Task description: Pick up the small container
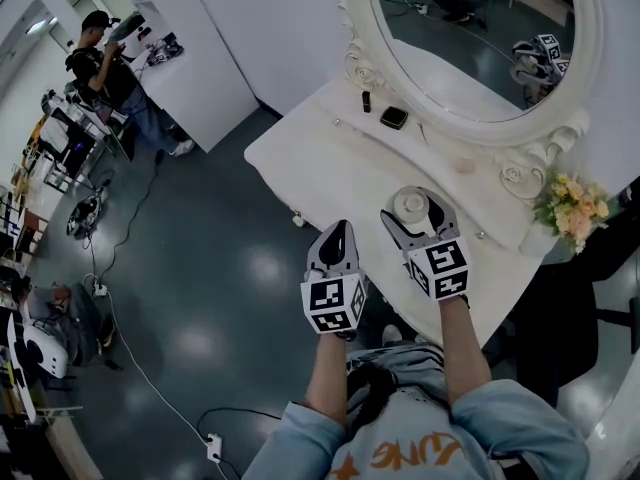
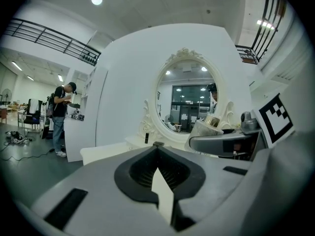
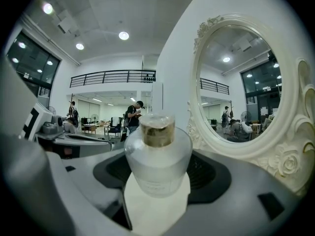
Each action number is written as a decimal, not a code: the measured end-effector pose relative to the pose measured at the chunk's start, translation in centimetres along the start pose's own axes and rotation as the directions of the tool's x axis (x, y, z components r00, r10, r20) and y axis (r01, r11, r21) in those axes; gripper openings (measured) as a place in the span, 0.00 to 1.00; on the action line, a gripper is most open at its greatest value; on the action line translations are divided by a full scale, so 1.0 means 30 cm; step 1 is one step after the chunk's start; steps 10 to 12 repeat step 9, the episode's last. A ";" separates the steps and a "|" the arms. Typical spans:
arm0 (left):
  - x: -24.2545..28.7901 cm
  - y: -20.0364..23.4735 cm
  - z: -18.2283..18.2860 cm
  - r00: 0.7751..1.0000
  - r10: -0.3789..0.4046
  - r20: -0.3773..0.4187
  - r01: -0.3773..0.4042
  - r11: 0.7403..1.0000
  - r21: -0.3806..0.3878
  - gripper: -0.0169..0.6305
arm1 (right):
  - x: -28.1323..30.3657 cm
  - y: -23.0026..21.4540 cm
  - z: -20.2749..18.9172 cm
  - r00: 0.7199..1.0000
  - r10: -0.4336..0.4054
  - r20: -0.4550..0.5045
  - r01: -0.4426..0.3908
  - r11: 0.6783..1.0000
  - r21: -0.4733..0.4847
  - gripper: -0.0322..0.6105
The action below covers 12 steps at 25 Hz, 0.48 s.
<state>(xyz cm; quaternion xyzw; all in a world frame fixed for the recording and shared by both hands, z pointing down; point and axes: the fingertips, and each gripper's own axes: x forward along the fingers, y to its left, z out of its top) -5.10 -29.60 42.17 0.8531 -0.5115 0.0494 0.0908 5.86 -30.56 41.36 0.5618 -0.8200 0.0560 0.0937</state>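
Note:
The small container (image 1: 410, 206) is a frosted glass bottle with a gold neck and a clear cap (image 3: 157, 129). It is held upright between the jaws of my right gripper (image 1: 414, 194), which is shut on its body above the white vanity table (image 1: 320, 158). In the right gripper view the container (image 3: 157, 156) fills the middle, with the black pads on both sides. My left gripper (image 1: 338, 234) hovers just left of the right one, over the table's front edge, jaws together and empty. The left gripper view shows the container (image 2: 210, 127) off to the right.
An oval mirror in a carved white frame (image 1: 560, 118) stands at the back of the table. A small black case (image 1: 394, 118) and a dark tube (image 1: 366, 101) lie near it. Flowers (image 1: 572, 206) sit at the right. A person (image 1: 110, 68) stands far left; cables cross the floor.

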 end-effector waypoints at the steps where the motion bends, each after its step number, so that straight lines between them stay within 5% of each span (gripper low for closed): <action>1: 0.000 0.000 -0.001 1.000 -0.001 -0.002 0.001 1.000 0.000 0.06 | 0.001 0.000 0.000 1.000 0.001 -0.001 -0.001 1.000 -0.001 0.56; 12: 0.018 -0.009 -0.015 1.000 -0.001 -0.014 0.001 1.000 0.002 0.06 | 0.013 -0.014 -0.016 1.000 0.004 -0.016 -0.005 1.000 -0.011 0.56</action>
